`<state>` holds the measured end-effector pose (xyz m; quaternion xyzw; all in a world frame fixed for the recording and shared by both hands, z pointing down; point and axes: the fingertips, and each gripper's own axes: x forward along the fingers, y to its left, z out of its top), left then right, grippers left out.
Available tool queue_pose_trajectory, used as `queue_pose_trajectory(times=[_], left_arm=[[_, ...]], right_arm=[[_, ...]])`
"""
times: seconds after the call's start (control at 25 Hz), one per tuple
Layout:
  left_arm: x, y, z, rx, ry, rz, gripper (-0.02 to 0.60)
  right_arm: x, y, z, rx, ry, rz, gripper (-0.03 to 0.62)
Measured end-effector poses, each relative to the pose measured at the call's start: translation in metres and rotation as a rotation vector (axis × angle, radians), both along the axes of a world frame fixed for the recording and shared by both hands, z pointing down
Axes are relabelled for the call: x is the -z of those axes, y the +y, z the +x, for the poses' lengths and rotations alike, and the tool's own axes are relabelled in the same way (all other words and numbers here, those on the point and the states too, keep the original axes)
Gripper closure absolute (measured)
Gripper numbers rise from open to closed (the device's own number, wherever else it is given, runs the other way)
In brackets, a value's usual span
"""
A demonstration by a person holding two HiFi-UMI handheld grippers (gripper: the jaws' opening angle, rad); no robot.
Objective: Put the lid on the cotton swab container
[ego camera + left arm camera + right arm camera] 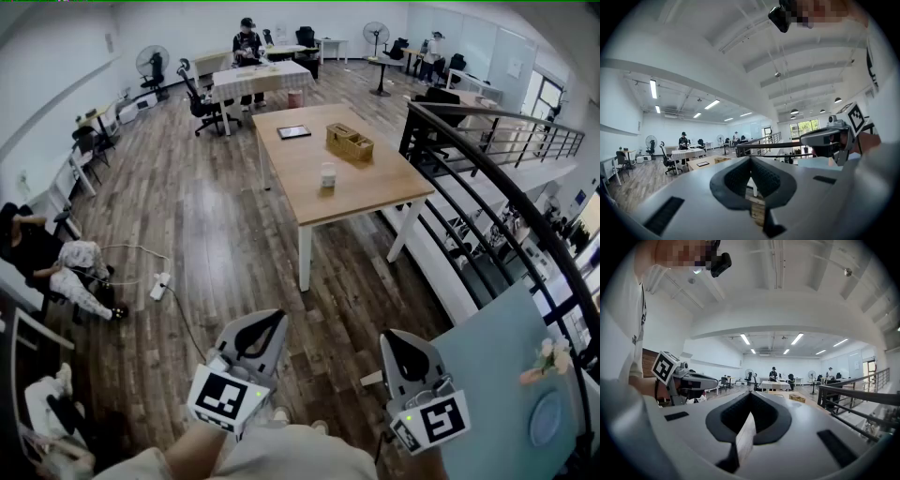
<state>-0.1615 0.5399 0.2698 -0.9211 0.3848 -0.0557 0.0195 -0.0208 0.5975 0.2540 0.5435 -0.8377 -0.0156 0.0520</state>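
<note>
A small white cotton swab container (327, 176) stands on the front part of a wooden table (375, 183), several steps ahead of me. I cannot make out a separate lid at this distance. My left gripper (272, 323) and right gripper (394, 339) are held close to my body above the wooden floor, far from the table. Both are shut with nothing between the jaws. The left gripper view shows its own shut jaws, with the right gripper (829, 138) beside it. The right gripper view shows shut jaws and the left gripper (686, 380).
On the same table lie a dark tablet (293, 132) and a wooden box (349, 142). A black stair railing (487, 169) runs along the right. A pale blue table (497, 375) holds a plate (547, 419). A power strip (159, 284) lies on the floor. A seated person (56, 267) is at left.
</note>
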Motion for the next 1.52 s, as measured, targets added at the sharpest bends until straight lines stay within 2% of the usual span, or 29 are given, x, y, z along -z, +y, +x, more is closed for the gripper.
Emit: queue_pose_trajectory(times=[0.2,0.56,0.76,0.96,1.28,1.52], left_arm=[[-0.002,-0.012,-0.013,-0.004,-0.005,0.002,0.56],[-0.009,-0.043,-0.051,-0.016,0.005,0.002,0.56],[-0.017,-0.059,-0.085,-0.011,0.017,-0.019,0.56],[-0.029,-0.079,-0.102,-0.025,0.011,-0.029,0.56],[-0.045,-0.135,-0.095,-0.038,-0.001,-0.041,0.56],[-0.051,-0.203,-0.06,-0.044,-0.024,-0.043,0.56]], right_arm=[[0.007,-0.009,-0.016,0.033,-0.067,0.032,0.568],[-0.008,-0.045,-0.062,0.041,-0.033,0.0,0.568],[-0.015,-0.058,-0.083,0.008,-0.015,-0.029,0.568],[-0.028,-0.076,-0.084,-0.045,-0.021,-0.045,0.568],[-0.048,-0.128,-0.066,-0.085,-0.029,-0.076,0.568],[-0.056,-0.2,-0.033,-0.082,-0.033,-0.075,0.568]])
